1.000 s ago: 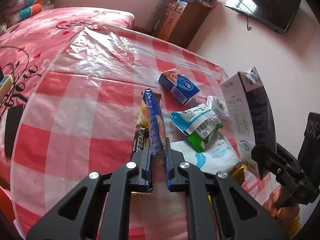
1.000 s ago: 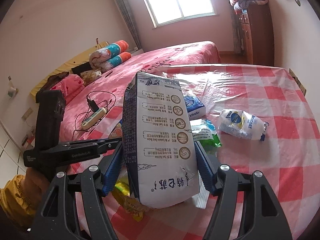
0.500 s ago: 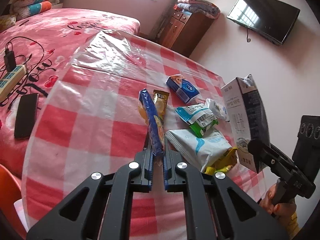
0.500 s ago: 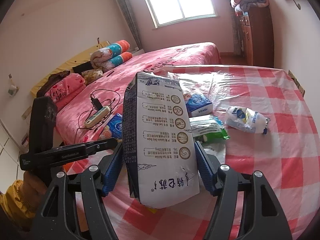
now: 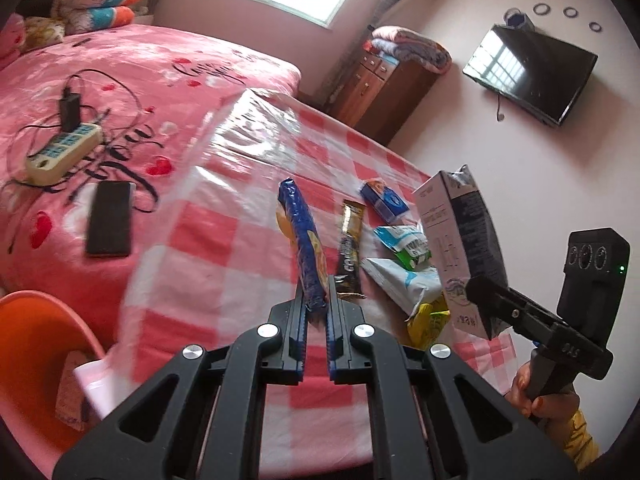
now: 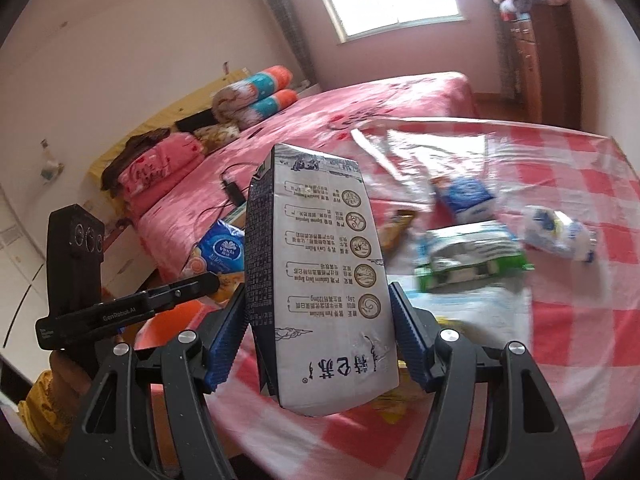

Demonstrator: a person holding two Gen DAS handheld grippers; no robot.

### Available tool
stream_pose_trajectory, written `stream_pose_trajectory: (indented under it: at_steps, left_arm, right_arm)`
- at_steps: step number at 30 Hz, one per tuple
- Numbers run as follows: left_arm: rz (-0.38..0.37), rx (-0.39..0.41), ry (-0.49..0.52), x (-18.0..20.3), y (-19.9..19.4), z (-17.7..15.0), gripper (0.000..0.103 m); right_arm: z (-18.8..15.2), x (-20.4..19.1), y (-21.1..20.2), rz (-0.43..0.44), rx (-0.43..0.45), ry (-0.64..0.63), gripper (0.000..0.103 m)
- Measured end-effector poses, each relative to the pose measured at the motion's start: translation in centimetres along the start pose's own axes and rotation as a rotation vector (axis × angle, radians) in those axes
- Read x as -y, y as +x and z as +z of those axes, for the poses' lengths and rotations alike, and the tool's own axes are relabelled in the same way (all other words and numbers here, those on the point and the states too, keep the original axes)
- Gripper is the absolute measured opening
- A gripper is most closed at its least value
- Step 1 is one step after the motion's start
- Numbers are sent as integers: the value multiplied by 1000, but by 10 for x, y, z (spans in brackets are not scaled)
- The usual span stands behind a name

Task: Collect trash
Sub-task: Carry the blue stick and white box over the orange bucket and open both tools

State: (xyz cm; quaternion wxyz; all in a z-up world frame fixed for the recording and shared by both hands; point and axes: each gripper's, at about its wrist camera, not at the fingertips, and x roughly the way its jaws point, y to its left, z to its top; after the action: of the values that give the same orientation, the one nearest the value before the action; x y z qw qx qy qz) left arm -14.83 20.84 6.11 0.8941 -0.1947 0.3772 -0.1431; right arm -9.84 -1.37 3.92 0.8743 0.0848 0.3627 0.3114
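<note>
Your left tool (image 5: 317, 312) is clamped tight on the near end of a long blue snack wrapper (image 5: 302, 240), which sticks up and away from the pads, clear of the tabletop (image 5: 224, 280); its print is too smeared to read, and its lowest end is hidden between the pads. Your right tool (image 6: 316, 340) grips a grey and white milk carton (image 6: 320, 280) by its two sides, with the carton upright between the pads and its base cut off behind the tool's own fingers. From the left tool, the carton sits off to the right, with your right hand (image 5: 548, 404) and a yellow sleeve only partly in frame at the lower right edge. Ahead of the left tool and slightly right lie a brown and gold bar wrapper (image 5: 350, 248), a blue and white box (image 5: 384, 200), a green and white packet (image 5: 404, 240) and a white pouch (image 5: 404, 284), with a yellow wrapper (image 5: 428, 320) mostly buried under the pouch. Beyond the right tool these are blurred, and a small white bottle (image 6: 558, 232) lies further right. Below the left tool's left side, an orange bin (image 5: 44, 320) is cut off by the frame edge.
</note>
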Motion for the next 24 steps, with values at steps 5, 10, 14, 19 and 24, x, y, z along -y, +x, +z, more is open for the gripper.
stream_pose_trajectory:
  at_steps: [5,10,14,19,24]
  left_arm:
    - [49,41,-39,-26,-33,-5,9]
    - [122,71,-104,-63,-65,-18,9]
    - [183,83,-158,-92,-84,-31,9]
    - [266,87,-221,-131,-100,-51,9]
    - [328,75,-279,-160,-102,-69,9]
  right_arm:
    - [2,-37,22,87,-56,-42,68]
    - [-2,-90,54,181,-135,-119,68]
    - [-8,-129,83,252,-204,-174,68]
    - [-19,-171,114,308,-273,-244,68]
    - [-30,-205,146,337,-338,-286,68]
